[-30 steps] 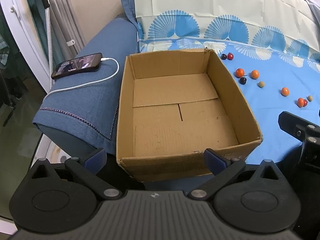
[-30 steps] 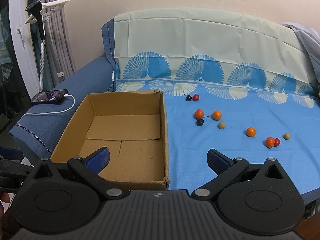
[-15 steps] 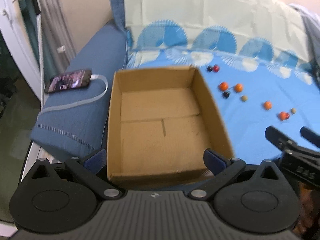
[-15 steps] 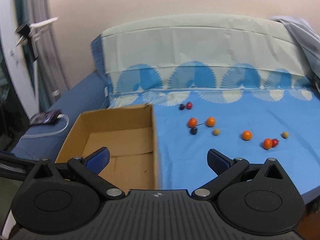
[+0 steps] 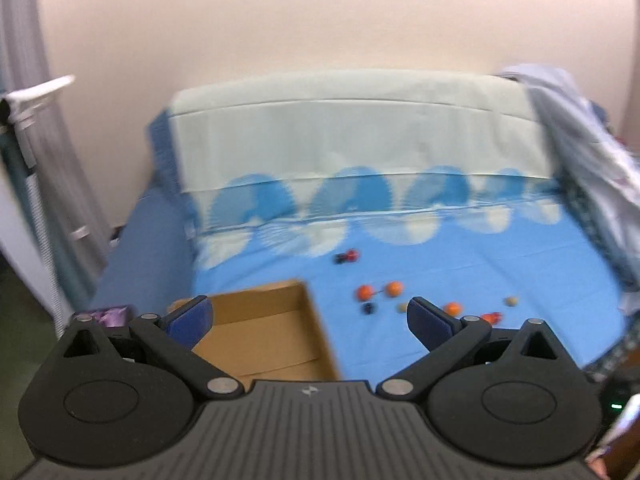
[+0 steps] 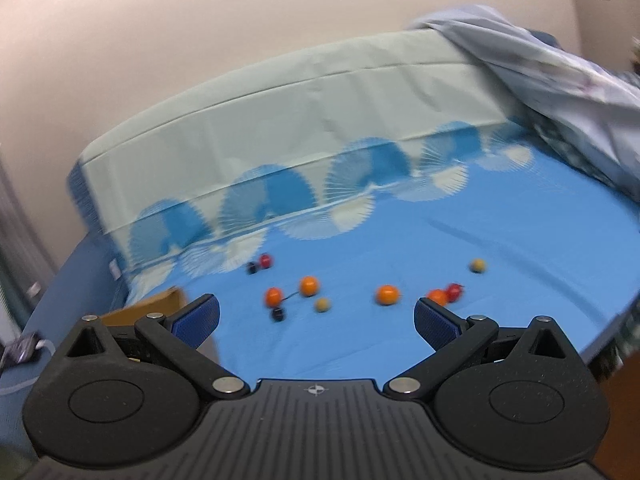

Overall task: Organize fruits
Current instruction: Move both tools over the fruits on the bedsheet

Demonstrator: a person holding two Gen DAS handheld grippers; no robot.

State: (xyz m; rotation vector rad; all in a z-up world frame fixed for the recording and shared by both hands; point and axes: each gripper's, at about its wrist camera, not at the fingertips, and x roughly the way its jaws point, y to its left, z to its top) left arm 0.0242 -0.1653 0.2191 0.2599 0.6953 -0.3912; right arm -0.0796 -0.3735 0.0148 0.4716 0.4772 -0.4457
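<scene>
Still unsorted: small fruits (image 6: 308, 286) scattered mid-sofa on the blue sheet (image 6: 500, 240), well apart from the empty cardboard box (image 5: 276, 332) parked at the sheet's left edge, likely as the collecting bin. Left tongs (image 5: 308, 316) spread wide, holding nothing; right tongs (image 6: 316, 316) likewise wide and empty, aimed over the fruits, presumably for a first pick.

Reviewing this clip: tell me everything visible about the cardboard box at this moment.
The cardboard box is plain brown corrugated card, open at the top, with nothing visible inside. The left wrist view shows its far wall, right wall and part of the floor, where flap seams cross; its near part is hidden behind the gripper body. It sits upright on the blue sheet, left of the scattered fruits, none touching it. In the right wrist view only a corner shows. Neither gripper touches it. The image is blurred, so finer detail is unclear.
</scene>
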